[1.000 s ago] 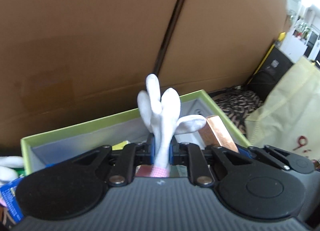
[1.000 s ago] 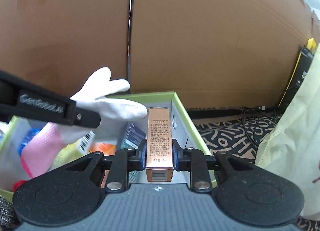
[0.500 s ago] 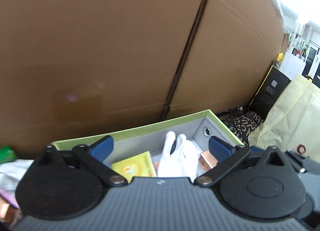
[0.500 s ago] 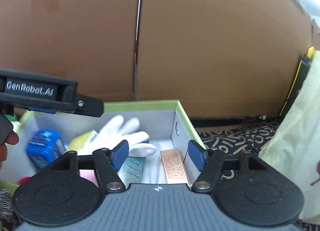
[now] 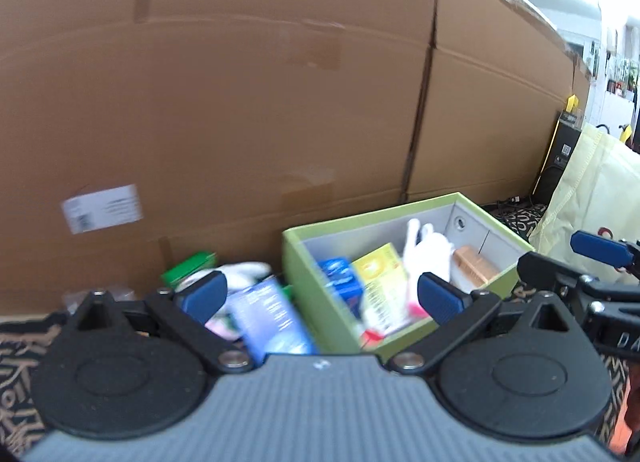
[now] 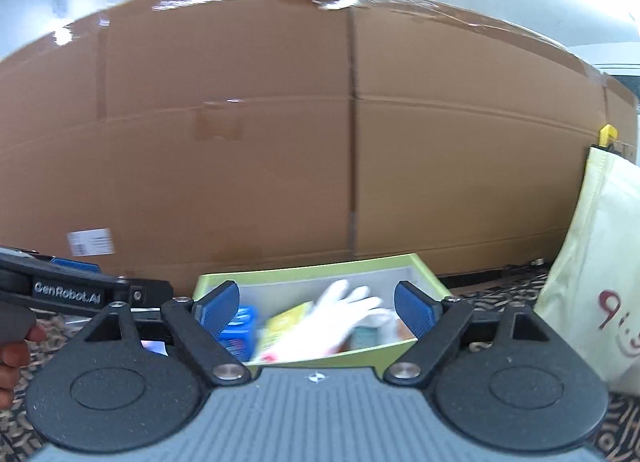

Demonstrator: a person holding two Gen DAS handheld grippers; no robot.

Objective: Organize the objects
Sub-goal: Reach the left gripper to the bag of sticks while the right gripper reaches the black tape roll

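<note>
A green box (image 5: 320, 262) with grey inner walls sits on the floor against the cardboard; it also shows in the right wrist view (image 6: 304, 272). Inside lie a white glove (image 5: 426, 252), a copper carton (image 5: 476, 266), a yellow packet (image 5: 380, 278) and a blue packet (image 5: 340, 282). The glove (image 6: 340, 318) and the blue packet (image 6: 238, 328) show blurred in the right wrist view. My left gripper (image 5: 320, 296) is open and empty, back from the box's left corner. My right gripper (image 6: 316, 308) is open and empty, back from the box's front.
A large cardboard wall (image 5: 280, 101) stands behind the box. Loose items lie left of the box: a blue-white packet (image 5: 272, 318), a green box (image 5: 188, 266). A cream fabric bag (image 6: 596, 262) stands at the right. The floor has a patterned rug (image 6: 500, 290).
Both grippers let go of the glove and the copper carton, which now lie in the box. Both have since pulled back and up, jaws open; the left swung leftward.
</note>
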